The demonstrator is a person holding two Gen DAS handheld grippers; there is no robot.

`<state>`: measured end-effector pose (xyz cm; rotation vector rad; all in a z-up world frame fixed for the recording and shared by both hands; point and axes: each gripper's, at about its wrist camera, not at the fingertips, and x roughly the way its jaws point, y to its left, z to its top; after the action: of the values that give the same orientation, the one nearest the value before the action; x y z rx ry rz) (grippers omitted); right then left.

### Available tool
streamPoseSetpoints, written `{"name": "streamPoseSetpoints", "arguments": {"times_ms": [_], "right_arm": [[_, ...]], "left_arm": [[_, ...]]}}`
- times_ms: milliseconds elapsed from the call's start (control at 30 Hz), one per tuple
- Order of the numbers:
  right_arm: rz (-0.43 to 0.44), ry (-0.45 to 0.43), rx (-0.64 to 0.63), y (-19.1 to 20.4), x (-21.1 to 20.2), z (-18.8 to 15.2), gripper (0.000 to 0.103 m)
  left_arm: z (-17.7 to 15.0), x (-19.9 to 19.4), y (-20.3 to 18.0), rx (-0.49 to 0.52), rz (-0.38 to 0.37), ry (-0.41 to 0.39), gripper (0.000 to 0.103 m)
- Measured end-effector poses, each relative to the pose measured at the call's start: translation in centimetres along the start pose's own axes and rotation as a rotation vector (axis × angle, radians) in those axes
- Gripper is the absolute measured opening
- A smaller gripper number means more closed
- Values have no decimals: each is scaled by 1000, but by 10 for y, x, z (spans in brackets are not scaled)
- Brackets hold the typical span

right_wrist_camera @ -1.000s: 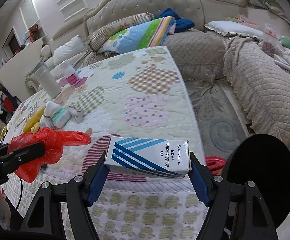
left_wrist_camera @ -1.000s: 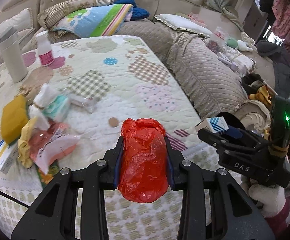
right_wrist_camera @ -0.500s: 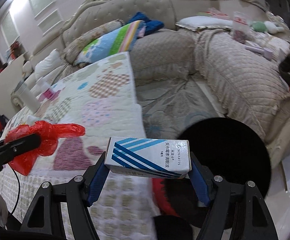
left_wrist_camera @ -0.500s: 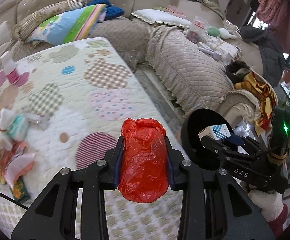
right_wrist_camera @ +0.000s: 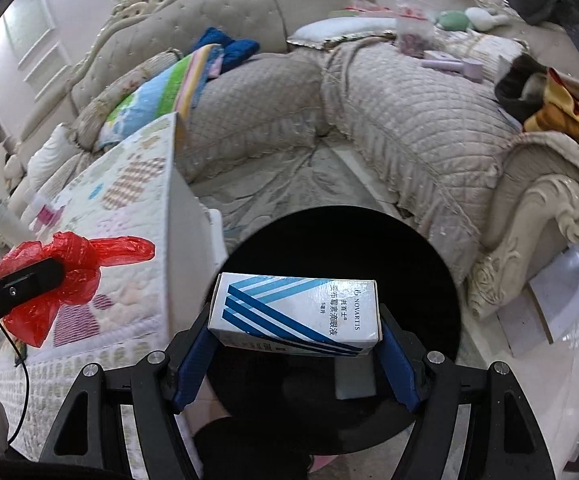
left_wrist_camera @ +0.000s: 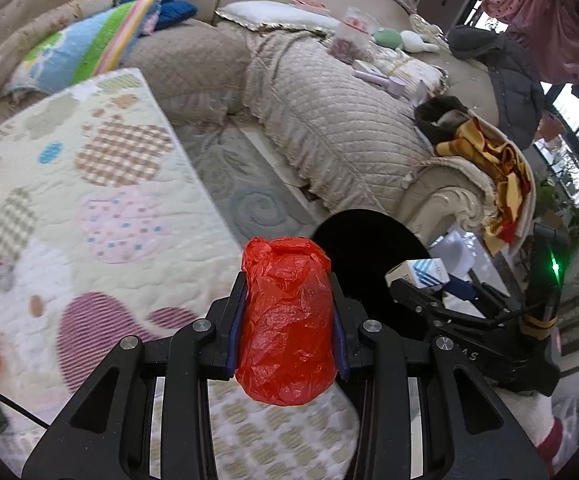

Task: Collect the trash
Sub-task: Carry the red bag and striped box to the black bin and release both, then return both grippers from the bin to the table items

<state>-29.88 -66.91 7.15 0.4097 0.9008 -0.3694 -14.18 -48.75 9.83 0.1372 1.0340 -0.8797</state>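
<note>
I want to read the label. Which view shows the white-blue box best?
The right wrist view: the box fills the centre, printed face up, in the right claw. The left wrist view shows only one small end.

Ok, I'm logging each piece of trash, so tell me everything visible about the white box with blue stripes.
The white cardboard box with blue diagonal stripes is a small oblong carton printed NOVARTIS with Chinese text. It looks intact and closed, lying level, clamped end to end by the right claw, above the round black bin opening.
</note>
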Motion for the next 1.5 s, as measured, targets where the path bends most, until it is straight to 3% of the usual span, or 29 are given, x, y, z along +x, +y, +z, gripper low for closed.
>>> {"name": "streamPoseSetpoints", "arguments": {"times_ms": [400, 533, 600, 800, 1033, 1500], "right_arm": [[3, 52, 66, -27, 12, -6, 73], [27, 78, 75, -31, 16, -10, 74], [33, 84, 71, -31, 16, -13, 74], [49, 78, 83, -31, 15, -16, 79], [68, 83, 61, -17, 17, -13, 80], [184, 97, -106, 73, 19, -12, 80]], "left_arm": [[14, 38, -27, -8, -163, 50, 36], [17, 45, -29, -49, -237, 60, 59], [18, 45, -29, -60, -250, 61, 60], [14, 36, -23, -46, -208, 56, 60], [3, 19, -5, -36, -108, 39, 60], [-36, -46, 77, -91, 106, -28, 60]]}}
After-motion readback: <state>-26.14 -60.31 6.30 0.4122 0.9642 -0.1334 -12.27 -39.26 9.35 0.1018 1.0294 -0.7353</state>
